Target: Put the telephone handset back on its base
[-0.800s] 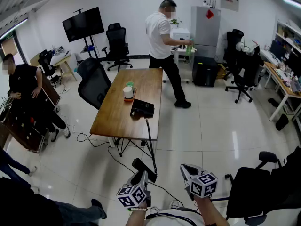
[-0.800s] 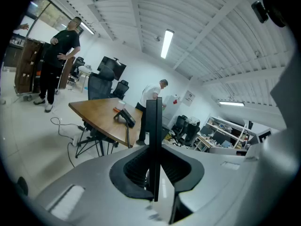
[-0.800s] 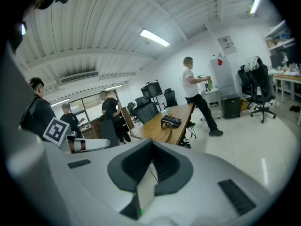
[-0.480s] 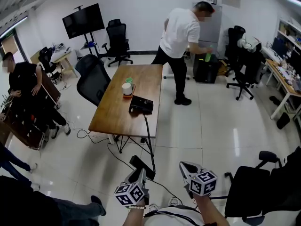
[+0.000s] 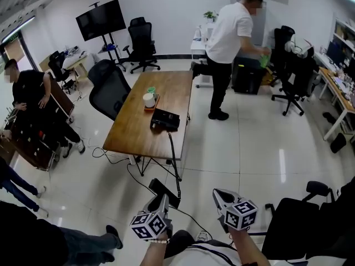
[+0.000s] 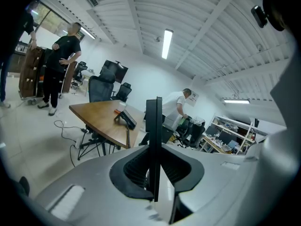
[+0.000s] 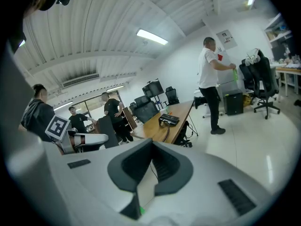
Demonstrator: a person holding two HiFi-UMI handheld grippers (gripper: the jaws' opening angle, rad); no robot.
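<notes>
The black telephone base [image 5: 165, 119] sits on the near half of the wooden table [image 5: 138, 137]. Its dark cord [image 5: 174, 162] runs off the table's front edge down to the black handset [image 5: 161, 190]. My left gripper [image 5: 164, 199] is shut on that handset, held low in front of me and well short of the table. In the left gripper view the handset [image 6: 153, 126] stands edge-on between the pads, with the base [image 6: 126, 120] far off on the table. My right gripper [image 5: 221, 197] hovers beside it, shut and empty. The right gripper view shows the base [image 7: 169, 119] far ahead.
A white cup [image 5: 149, 100] on a small tray stands behind the base. A black office chair [image 5: 108, 93] is at the table's left side, another [image 5: 302, 226] at my right. A person in white [image 5: 230, 32] stands beyond the table; another person [image 5: 30, 93] stands far left.
The person in white has walked right and away toward the far wall. My left gripper with the handset has drifted slightly left and lower; the right gripper has hardly moved.
</notes>
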